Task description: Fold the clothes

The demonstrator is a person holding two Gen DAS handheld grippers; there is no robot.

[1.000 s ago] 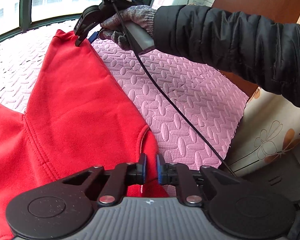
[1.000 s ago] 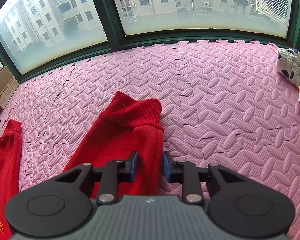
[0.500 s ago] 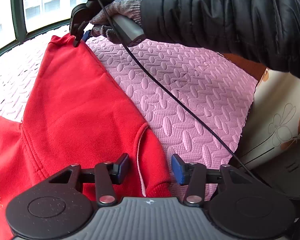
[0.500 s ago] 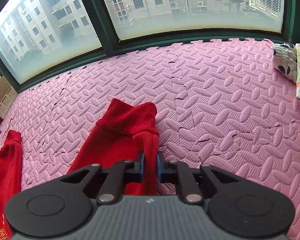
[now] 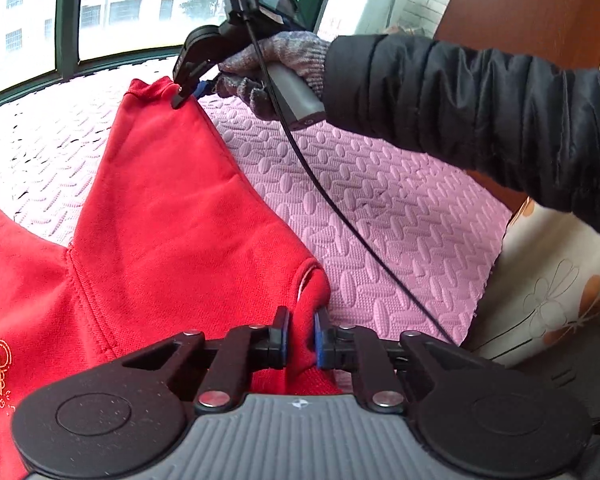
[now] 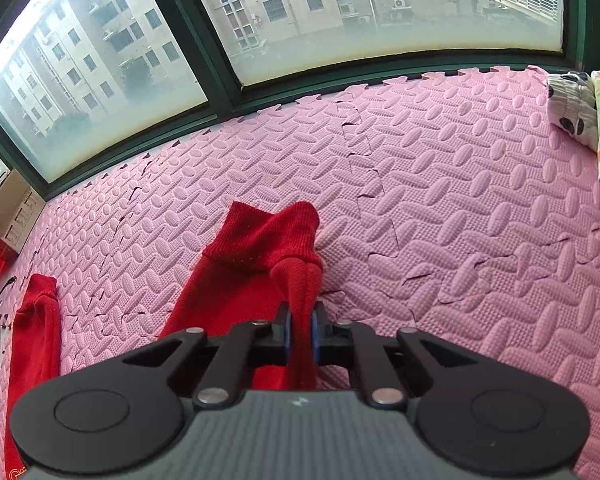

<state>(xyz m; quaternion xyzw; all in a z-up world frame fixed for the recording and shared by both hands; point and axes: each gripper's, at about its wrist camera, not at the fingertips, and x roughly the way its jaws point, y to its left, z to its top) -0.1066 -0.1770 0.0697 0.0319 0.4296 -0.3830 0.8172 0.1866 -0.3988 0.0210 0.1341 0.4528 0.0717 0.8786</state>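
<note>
Red sweatshirt [image 5: 160,240] spread on pink foam mat [image 5: 380,208], window [image 6: 300,12] beyond. Left gripper [image 5: 299,338] closing, pinching its hem; right gripper [image 6: 300,334] clamped on sleeve by cuff [image 6: 268,236]. Folded cloths [image 6: 584,124] well right of sweatshirt.

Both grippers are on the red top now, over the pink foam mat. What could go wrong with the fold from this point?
1. The left gripper is closing on only a thin pinch at the edge of the red sweatshirt; it may slip out when lifted.
2. The right gripper clamps a bunched sleeve near the cuff, so the fold may keep a wrinkle.
3. The black cable hangs across the pink foam mat beside the fabric and could snag it.
</note>
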